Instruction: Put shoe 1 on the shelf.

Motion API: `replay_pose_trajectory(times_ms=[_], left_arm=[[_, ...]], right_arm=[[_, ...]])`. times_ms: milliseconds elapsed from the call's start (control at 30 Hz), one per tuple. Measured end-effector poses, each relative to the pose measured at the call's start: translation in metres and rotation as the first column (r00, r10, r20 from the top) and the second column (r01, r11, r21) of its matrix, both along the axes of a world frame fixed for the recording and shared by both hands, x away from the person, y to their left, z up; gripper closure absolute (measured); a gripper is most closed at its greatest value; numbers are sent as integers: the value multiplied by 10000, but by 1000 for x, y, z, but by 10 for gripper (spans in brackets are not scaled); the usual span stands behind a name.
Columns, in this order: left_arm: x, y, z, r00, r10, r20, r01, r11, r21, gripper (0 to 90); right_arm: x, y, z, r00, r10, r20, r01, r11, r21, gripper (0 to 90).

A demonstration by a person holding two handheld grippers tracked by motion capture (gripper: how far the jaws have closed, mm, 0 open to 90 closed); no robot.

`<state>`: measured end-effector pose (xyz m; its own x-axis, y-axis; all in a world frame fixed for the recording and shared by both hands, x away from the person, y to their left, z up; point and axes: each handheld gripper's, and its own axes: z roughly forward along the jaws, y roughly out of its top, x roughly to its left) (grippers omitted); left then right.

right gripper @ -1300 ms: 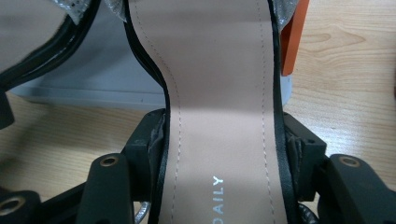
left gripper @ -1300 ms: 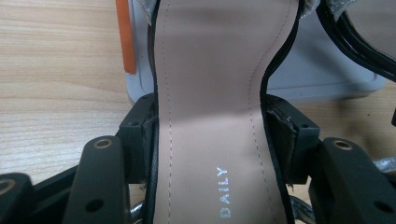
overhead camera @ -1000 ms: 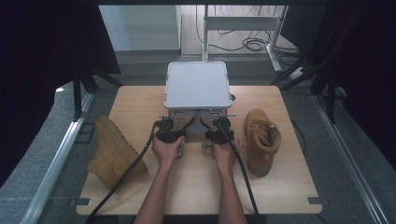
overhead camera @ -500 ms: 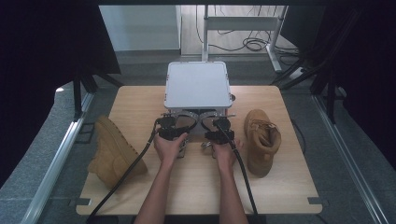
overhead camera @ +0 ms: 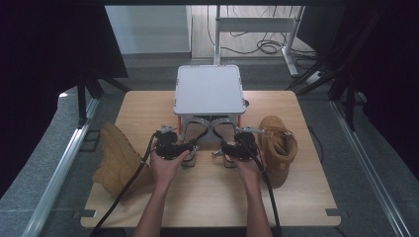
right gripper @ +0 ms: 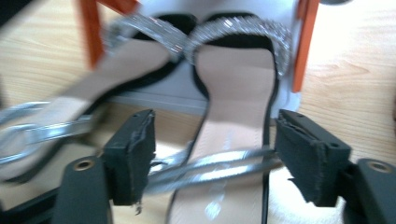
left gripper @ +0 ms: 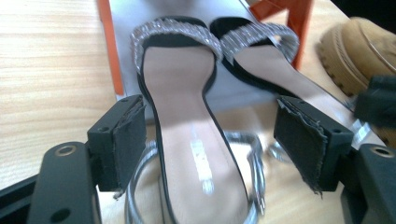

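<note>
Two black sandals with glittering silver straps lie side by side, toes under a small rack (overhead camera: 209,91) with a grey top and orange legs. My left gripper (overhead camera: 185,148) (left gripper: 210,135) stands open around the heel end of the left sandal (left gripper: 187,140), pads clear of its sides. My right gripper (overhead camera: 228,148) (right gripper: 215,144) is open around the right sandal (right gripper: 233,93) and its silver ankle strap. Both sets of jaws have just been opening. The other sandal (right gripper: 116,70) lies to the left in the right gripper view.
A tan boot (overhead camera: 121,160) lies on its side at the table's left. Another tan boot (overhead camera: 279,148) stands just right of my right hand and shows (left gripper: 359,56) in the left gripper view. Bare wooden tabletop (overhead camera: 207,197) lies in front of the hands.
Both hands have drawn back a little from the rack and slightly apart. The jaws of both grippers stand wider than before.
</note>
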<state>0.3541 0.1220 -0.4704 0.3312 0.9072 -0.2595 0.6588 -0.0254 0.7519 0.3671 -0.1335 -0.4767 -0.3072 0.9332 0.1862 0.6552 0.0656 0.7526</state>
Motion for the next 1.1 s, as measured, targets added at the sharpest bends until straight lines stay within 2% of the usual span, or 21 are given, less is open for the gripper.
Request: replay_pose_trajectory(times_ms=[100, 200, 367, 500, 600, 733, 833, 933, 1000, 1033, 1100], left_arm=[[-8, 5, -1, 9998, -189, -69, 190, 9996, 198, 255], [-15, 8, -3, 9994, -354, -42, 355, 9991, 215, 262], [-29, 13, -6, 9977, -678, 70, 675, 9968, 421, 277], [-42, 17, -11, 9972, -701, 261, 688, 9964, 488, 282], [-53, 19, -17, 9969, -713, 338, 693, 9960, 572, 285], [-65, 20, -25, 9950, -956, 283, 928, 9918, 883, 285], [-67, 23, -30, 9947, -975, 323, 943, 9917, 869, 290], [-69, 22, -33, 9949, -866, 517, 804, 9905, 1118, 318], [-73, 20, -31, 9934, -541, 1012, 386, 9880, 1494, 331], [-75, 19, -30, 9917, -488, 1187, 300, 9874, 1553, 346], [-75, 18, -31, 9935, -614, 957, 470, 9882, 1459, 341]], right_arm=[[-13, -9, 5, 9984, 537, 165, -549, 9948, 856, 322], [-23, -13, 5, 9957, 892, 236, -910, 9914, 942, 314], [-42, -13, 4, 9903, 1040, 921, -1067, 9940, 251, 312], [-60, -12, 1, 9826, 1268, 1358, -1249, 9919, -227, 312], [-71, -11, -5, 9812, 1365, 1361, -1317, 9903, -432, 312], [-77, -11, -14, 9843, 1301, 1193, -1218, 9897, -748, 312], [-81, -13, -22, 9859, 1211, 1159, -1136, 9911, -694, 313], [-83, -15, -28, 9875, 1135, 1090, -1066, 9920, -677, 313], [-82, -15, -33, 9897, 1059, 964, -986, 9921, -778, 313], [-82, -15, -35, 9901, 1054, 928, -976, 9915, -857, 313], [-81, -14, -38, 9910, 1011, 876, -925, 9910, -969, 314]])
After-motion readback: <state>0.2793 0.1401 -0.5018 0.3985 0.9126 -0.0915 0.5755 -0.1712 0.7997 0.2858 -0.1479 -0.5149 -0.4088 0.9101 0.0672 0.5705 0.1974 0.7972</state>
